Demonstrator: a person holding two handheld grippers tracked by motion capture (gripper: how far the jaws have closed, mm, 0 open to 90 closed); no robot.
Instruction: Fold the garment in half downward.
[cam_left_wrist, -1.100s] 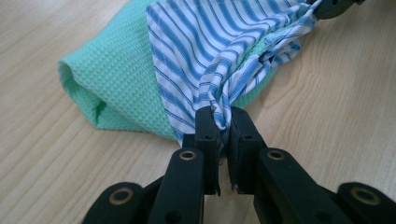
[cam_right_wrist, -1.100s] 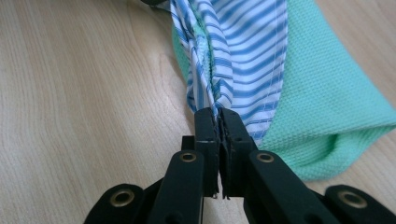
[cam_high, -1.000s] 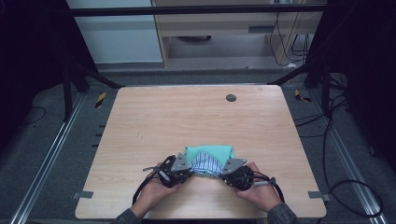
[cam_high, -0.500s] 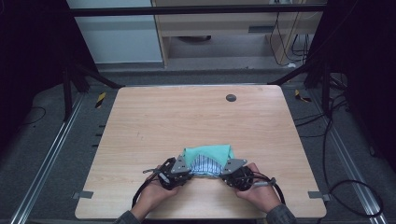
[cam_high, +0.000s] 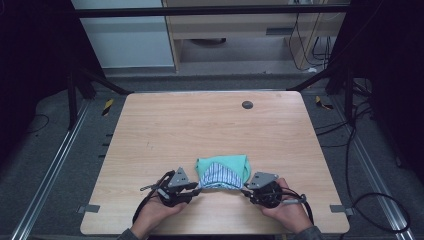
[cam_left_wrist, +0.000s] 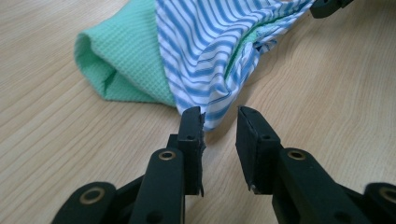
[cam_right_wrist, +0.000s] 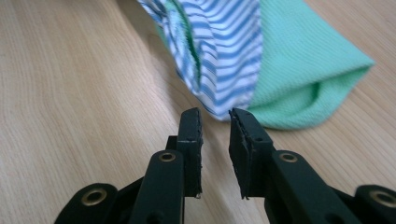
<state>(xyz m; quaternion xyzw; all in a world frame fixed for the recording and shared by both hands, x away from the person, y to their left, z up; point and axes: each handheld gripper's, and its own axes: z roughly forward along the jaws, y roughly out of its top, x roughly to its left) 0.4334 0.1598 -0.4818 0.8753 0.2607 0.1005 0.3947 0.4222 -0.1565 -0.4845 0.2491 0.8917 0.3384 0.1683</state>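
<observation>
A folded green cloth (cam_high: 222, 171) with a blue-striped white layer lies on the table's near edge.

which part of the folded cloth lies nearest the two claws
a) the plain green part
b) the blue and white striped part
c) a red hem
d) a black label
b: in the left gripper view the striped part comes down to the tips of the left claw, with the green part farther back; the right gripper view shows the same stripes just ahead of the right claw.
</observation>
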